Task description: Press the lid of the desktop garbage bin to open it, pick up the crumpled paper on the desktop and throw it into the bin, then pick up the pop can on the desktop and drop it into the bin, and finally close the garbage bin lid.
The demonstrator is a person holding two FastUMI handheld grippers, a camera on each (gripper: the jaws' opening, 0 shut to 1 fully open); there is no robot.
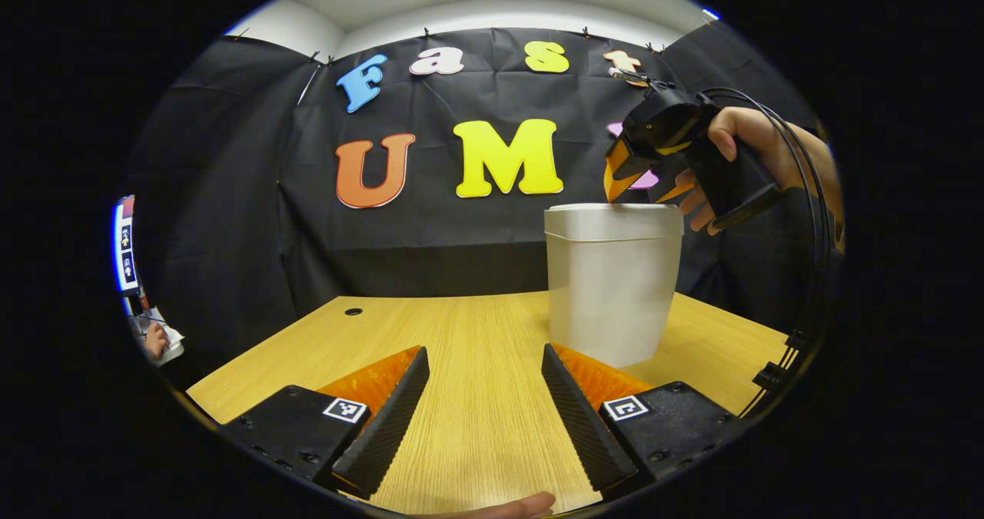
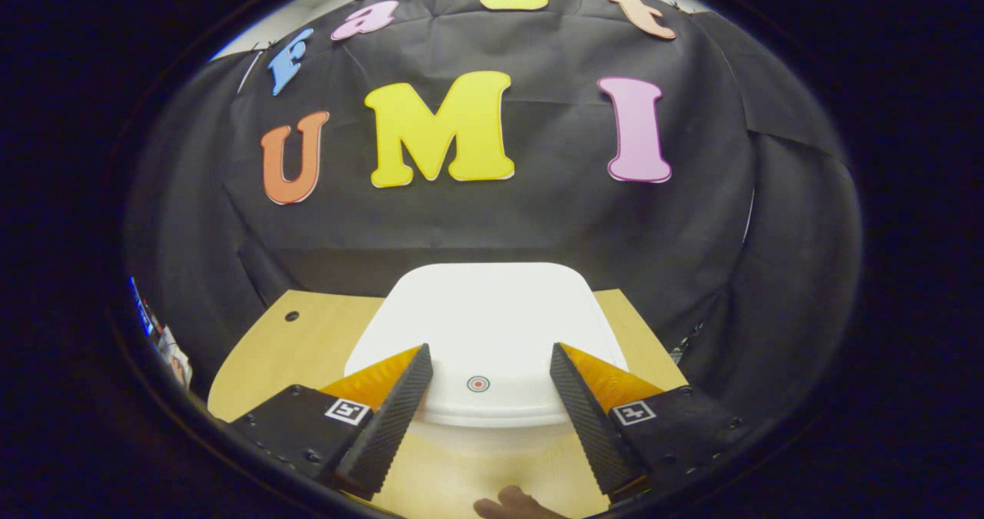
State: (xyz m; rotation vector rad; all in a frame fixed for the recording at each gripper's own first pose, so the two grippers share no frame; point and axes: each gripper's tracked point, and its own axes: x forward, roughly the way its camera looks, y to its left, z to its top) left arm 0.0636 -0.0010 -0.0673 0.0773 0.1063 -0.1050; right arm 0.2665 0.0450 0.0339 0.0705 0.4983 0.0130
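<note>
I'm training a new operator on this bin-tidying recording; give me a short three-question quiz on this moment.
1. True or false: the bin has its lid closed.
2. Which gripper is over the lid? A) left gripper B) right gripper
3. Fill in: both grippers have their jaws ____.

Key: 1 true, the lid lies flat on the bin. 2 B; in the left gripper view it hangs just above the bin's top edge, while the left gripper is low over the table. 3 open, with nothing between them.
</note>
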